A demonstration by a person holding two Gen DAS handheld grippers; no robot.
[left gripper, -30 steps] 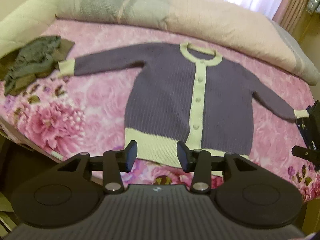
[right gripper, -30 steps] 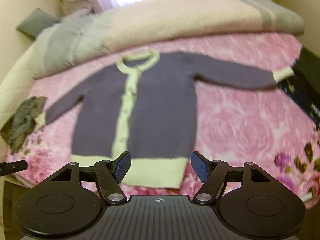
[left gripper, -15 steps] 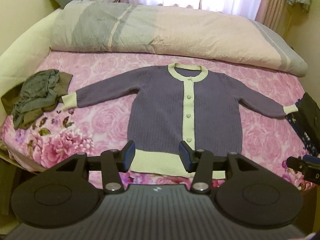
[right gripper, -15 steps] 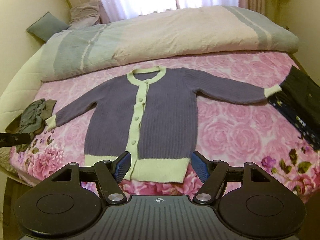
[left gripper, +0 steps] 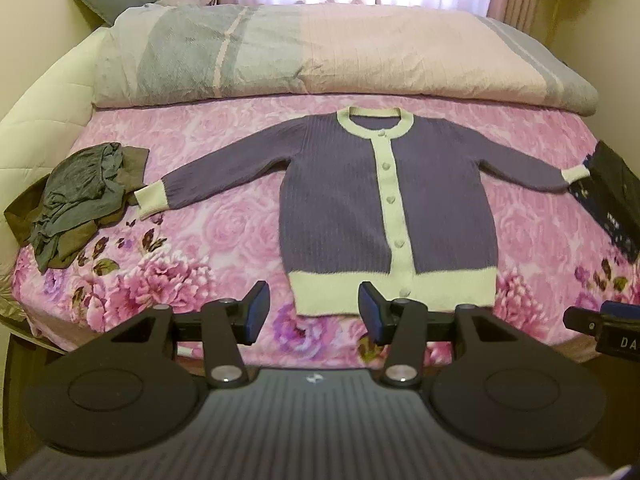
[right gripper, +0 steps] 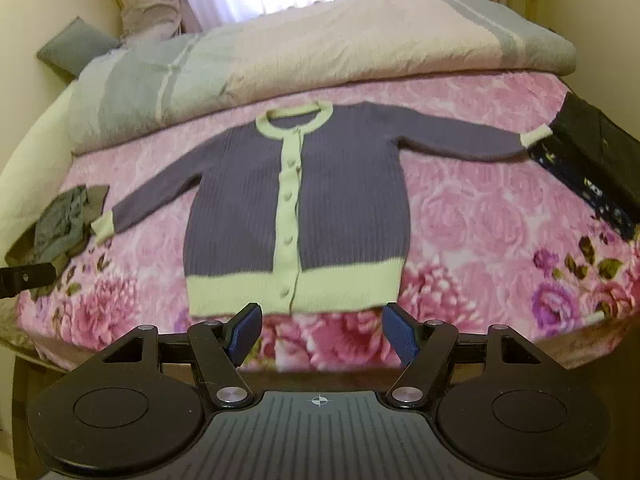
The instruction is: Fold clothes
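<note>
- The left tongs (left gripper: pixel 311 312) have just been spreading their jaws, which stand wide with nothing between them; they hang above the near edge of the bed, short of the hem, probably readied for a pinch on cloth.
- The right tongs (right gripper: pixel 322 334) are likewise wide apart and empty, poised over the same near edge, so neither tool touches the garment.
- The cardigan (left gripper: pixel 384 208) lies flat and face up in the middle of the bed (left gripper: pixel 224 236), buttoned, collar towards the rolled duvet (left gripper: pixel 320 56), hem nearest the tongs; laid out this way, every edge is within reach for folding.
- Both sleeves stretch outward, the left cuff (left gripper: pixel 151 200) ending just beside a crumpled grey-green garment (left gripper: pixel 80 204), the right cuff (left gripper: pixel 575 173) touching or nearly touching a dark folded item (left gripper: pixel 612 196).
- Folding has, to my eye, not yet begun; a sleeve looks the likely first grasp.
- Those neighbouring clothes seem set aside at the edges, leaving the centre free.
</note>
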